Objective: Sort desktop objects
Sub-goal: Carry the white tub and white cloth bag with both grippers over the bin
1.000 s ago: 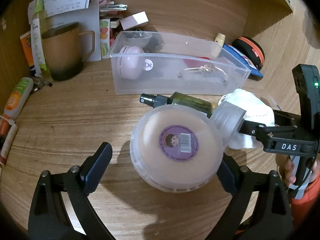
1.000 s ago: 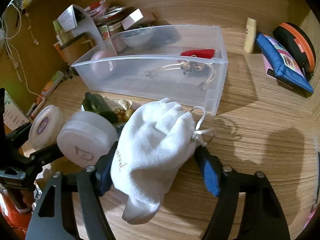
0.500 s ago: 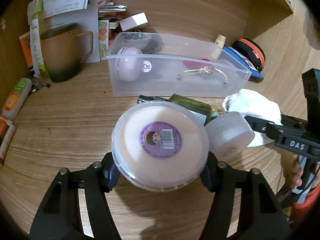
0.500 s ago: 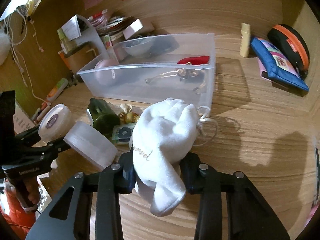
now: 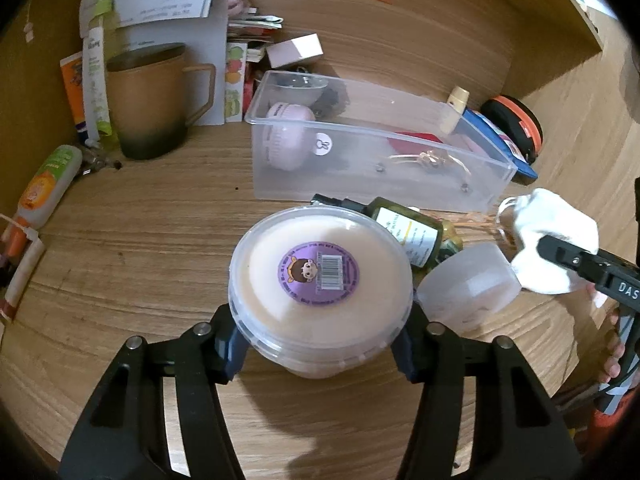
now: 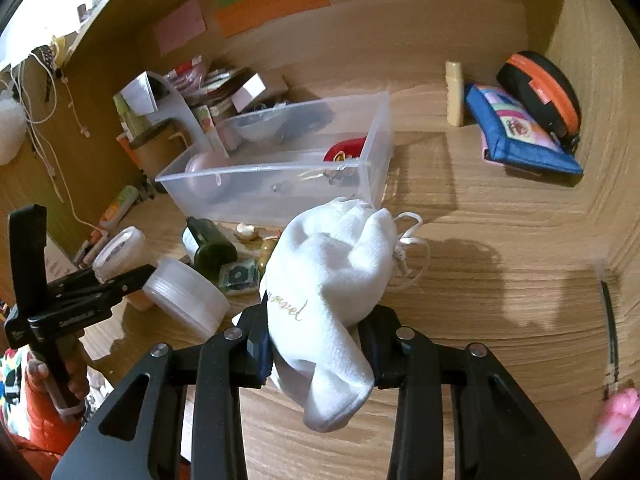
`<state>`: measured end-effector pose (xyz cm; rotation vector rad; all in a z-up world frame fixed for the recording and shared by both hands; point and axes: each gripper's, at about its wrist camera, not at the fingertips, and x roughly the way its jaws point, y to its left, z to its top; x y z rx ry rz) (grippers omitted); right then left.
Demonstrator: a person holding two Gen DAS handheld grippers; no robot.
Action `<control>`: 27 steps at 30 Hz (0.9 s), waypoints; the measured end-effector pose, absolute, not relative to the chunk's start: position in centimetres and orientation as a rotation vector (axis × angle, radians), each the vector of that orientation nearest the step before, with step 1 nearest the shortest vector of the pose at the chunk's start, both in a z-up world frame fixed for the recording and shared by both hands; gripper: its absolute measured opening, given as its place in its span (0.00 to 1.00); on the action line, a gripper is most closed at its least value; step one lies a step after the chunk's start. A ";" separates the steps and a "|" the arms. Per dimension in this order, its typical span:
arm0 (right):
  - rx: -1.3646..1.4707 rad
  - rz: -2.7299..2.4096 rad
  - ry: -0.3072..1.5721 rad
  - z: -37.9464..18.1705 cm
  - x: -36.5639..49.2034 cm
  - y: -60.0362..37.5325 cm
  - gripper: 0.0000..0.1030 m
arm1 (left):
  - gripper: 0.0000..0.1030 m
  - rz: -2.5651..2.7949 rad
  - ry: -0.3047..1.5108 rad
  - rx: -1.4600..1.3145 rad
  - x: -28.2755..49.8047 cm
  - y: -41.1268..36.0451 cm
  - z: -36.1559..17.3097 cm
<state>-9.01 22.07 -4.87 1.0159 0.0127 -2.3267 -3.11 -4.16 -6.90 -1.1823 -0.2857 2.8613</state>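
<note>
My left gripper (image 5: 320,348) is shut on a round clear tub (image 5: 320,280) with a purple barcode sticker, held above the desk. The tub also shows in the right wrist view (image 6: 120,252). My right gripper (image 6: 316,344) is shut on a white drawstring pouch (image 6: 332,276), lifted off the desk; the pouch shows in the left wrist view (image 5: 548,240). A clear plastic bin (image 5: 360,152) holding a pink round case, a red item and a trinket stands behind. A dark green spray bottle (image 5: 404,228) and a frosted round jar (image 5: 468,284) lie between bin and grippers.
A brown mug (image 5: 148,104), papers and tubes (image 5: 48,188) crowd the left back. A blue pouch (image 6: 516,128), an orange-black case (image 6: 540,88) and a small beige tube (image 6: 454,92) lie at the right back. Wooden walls enclose the desk.
Both grippers closed: the left on the stickered tub, the right on the white pouch. Both then lifted their objects and drew back from the bin.
</note>
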 end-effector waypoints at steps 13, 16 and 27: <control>0.944 -2.331 -0.010 -2.4 -8.6 22.6 0.31 | 0.56 2.920 -0.310 -1.135 -2.2 -5.8 -5.3; 0.924 -2.338 0.003 -1.8 -8.6 22.4 0.31 | 0.56 2.933 -0.306 -1.111 -2.4 -6.1 -4.6; 0.869 -2.339 0.045 0.0 -9.2 21.1 0.31 | 0.56 2.959 -0.247 -1.033 -3.5 -6.5 -1.7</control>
